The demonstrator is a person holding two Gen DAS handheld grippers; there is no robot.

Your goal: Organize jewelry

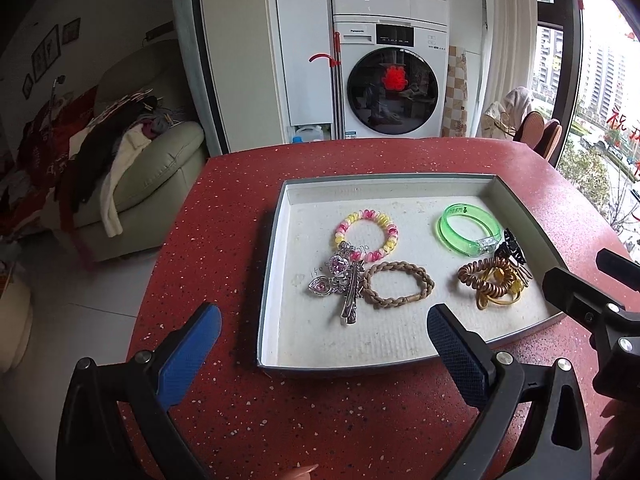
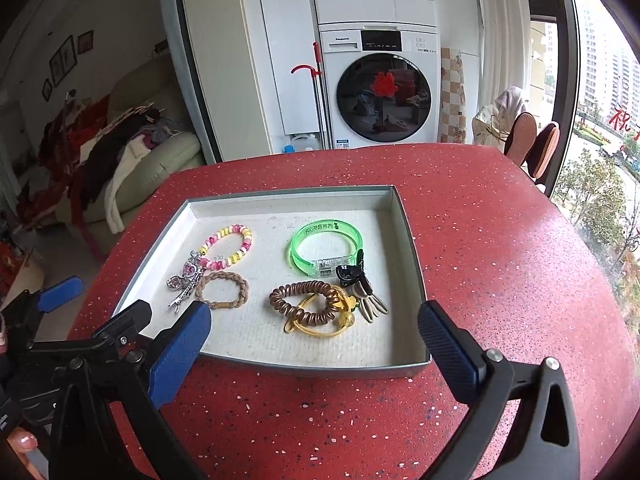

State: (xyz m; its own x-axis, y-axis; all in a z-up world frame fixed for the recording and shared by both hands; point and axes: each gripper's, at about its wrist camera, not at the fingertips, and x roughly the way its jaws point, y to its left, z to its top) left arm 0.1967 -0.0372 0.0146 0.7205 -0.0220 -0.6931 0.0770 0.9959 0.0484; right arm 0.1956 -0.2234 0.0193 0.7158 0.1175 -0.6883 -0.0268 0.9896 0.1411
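- The washing machine (image 1: 394,88) carries the brand name "Panasonic" on its front panel, left of a dark display.
- The tray (image 1: 280,216) floor has faint handwritten digits, roughly "150", near the charms.
- The green bangle (image 2: 326,248) bears printed characters too small to read.
- Red characters on the window (image 1: 624,124) are only partly visible.

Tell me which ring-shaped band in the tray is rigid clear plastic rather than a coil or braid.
The green bangle at the far right of the tray; it's smooth, translucent, with printed lettering, unlike the coiled and braided ties.
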